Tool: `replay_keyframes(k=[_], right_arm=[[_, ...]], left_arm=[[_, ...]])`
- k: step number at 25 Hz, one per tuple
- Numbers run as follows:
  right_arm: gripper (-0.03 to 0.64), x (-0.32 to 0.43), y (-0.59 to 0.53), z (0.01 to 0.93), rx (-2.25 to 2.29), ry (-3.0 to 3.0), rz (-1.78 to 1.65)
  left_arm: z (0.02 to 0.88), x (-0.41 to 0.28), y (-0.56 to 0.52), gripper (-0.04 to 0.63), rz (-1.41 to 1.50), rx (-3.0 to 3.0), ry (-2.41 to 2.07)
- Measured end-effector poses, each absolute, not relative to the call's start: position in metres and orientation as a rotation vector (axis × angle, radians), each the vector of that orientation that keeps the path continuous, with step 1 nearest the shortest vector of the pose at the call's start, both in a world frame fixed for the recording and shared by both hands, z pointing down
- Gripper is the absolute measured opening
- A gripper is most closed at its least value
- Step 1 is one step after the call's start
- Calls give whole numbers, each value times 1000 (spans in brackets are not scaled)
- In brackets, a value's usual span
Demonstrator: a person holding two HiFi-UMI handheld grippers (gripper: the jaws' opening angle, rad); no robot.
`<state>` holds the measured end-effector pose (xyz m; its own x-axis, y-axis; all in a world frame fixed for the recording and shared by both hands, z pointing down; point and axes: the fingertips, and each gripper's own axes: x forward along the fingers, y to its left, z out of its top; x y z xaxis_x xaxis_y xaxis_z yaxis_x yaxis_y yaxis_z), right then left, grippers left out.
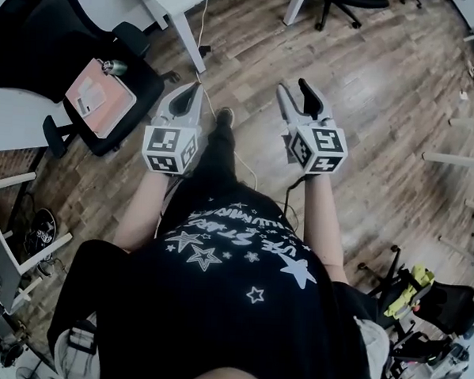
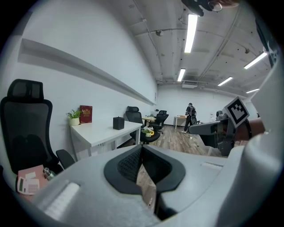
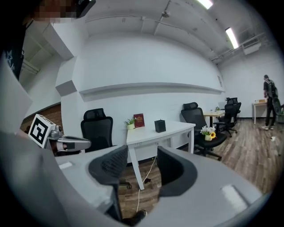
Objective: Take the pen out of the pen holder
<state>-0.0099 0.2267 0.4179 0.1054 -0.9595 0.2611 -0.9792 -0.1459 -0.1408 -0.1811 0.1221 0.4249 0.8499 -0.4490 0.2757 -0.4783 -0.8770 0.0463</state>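
Observation:
The pen holder is a small black square cup standing on a white desk across the room; it also shows in the right gripper view. No pen can be made out in it at this distance. Both grippers hang in mid-air over the wooden floor, far from the desk. My left gripper has its jaws together with nothing between them. Nothing lies between the parted jaws of my right gripper. The head view does not show the holder.
A black office chair with a pink notebook on its seat stands at my left. A cable runs over the floor by the desk leg. Another chair bears flowers. A person stands far off.

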Motion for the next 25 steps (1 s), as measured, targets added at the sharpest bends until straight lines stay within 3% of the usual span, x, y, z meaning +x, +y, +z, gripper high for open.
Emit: replay_keyframes(k=[14,25], right_arm=[[213,133,-9,424,2251,-1997,536],[214,193,-150,402,2213,-2008,475]], left_arm=[[425,-43,-107,11,399,2880,-716],[425,-4,-223,11,378,2829,-780]])
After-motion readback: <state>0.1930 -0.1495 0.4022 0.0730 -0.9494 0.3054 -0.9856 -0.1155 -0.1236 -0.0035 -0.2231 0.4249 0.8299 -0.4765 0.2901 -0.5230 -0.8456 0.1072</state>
